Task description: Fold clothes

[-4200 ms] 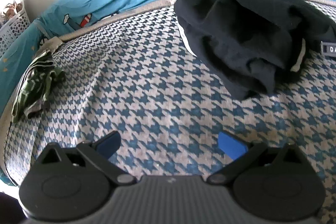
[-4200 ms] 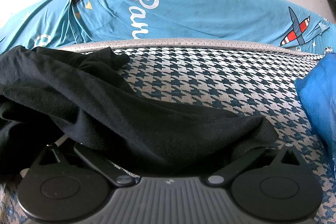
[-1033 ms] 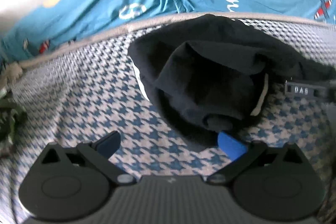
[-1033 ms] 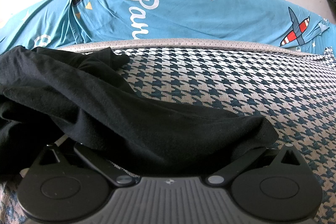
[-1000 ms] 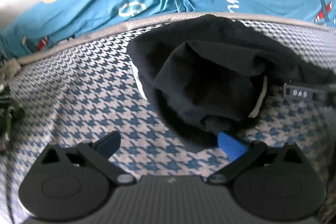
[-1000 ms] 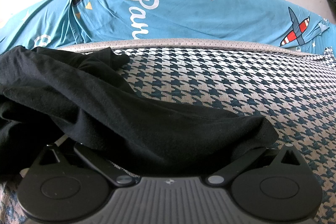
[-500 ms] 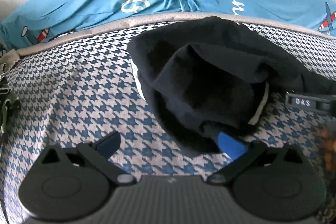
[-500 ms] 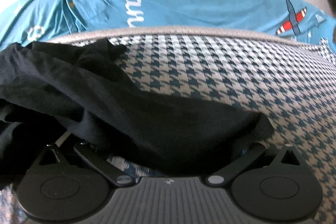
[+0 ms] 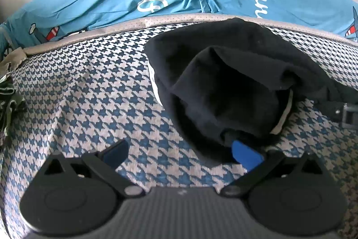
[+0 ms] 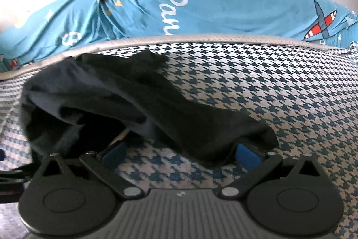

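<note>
The black garment (image 9: 223, 86) lies crumpled and limp on the checked mattress (image 9: 89, 93), both grippers (image 9: 181, 152) (image 10: 179, 152) at its near edge, jaws spread; it'll sag, so pinch a hem

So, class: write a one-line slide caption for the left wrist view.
Open left gripper nears a crumpled black garment on a houndstooth mat.

your black garment (image 9: 223, 86): matt soft knit cloth | houndstooth cover (image 9: 94, 91): coarse woven fabric | blue sheet (image 10: 223, 12): smooth, faintly sheeny cloth
</note>
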